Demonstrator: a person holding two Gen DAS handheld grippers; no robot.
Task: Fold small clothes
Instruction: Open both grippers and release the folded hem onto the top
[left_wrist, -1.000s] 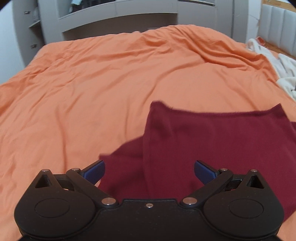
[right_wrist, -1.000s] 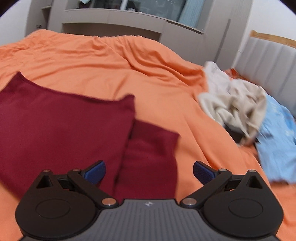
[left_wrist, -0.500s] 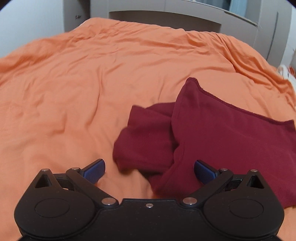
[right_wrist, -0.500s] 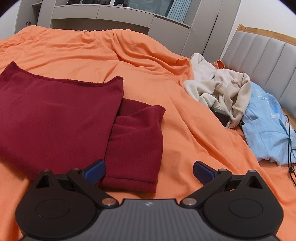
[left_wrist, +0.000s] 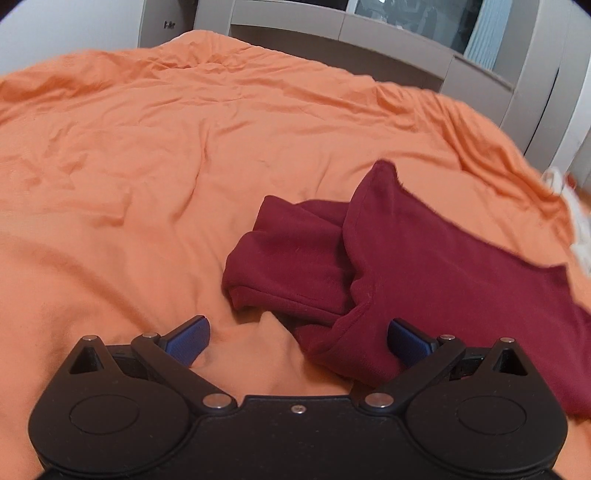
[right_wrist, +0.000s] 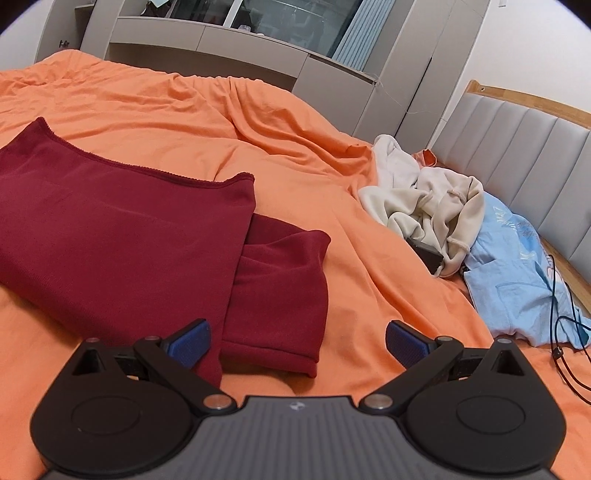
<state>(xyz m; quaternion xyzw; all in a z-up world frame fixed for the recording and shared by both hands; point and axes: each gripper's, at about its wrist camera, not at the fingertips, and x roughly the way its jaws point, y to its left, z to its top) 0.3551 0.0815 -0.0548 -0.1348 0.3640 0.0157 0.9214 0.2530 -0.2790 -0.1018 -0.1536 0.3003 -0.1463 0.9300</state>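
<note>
Currently we work over a bed whose orange duvet (right_wrist: 280, 122) covers nearly the whole surface; it is soft and creased, so it gives a wide but yielding base for folding. Grey cabinets (right_wrist: 221, 40) stand behind the bed and a padded headboard (right_wrist: 517, 147) closes the right side. We judge the maroon shirt (right_wrist: 122, 236) was laid flat mid-bed to expose both sleeves: the body is already doubled over, and one sleeve (right_wrist: 284, 280) sticks out on each side, unfolded. A cream garment (right_wrist: 432, 199) and a blue one (right_wrist: 517, 273) wait near the headboard, well apart, with a black cable (right_wrist: 561, 325) across the blue one. Our left gripper (left_wrist: 297, 338) hangs wide and empty at the shirt's near left corner; our right gripper (right_wrist: 297, 338), also wide and empty, faces the right sleeve, ready to pinch it
</note>
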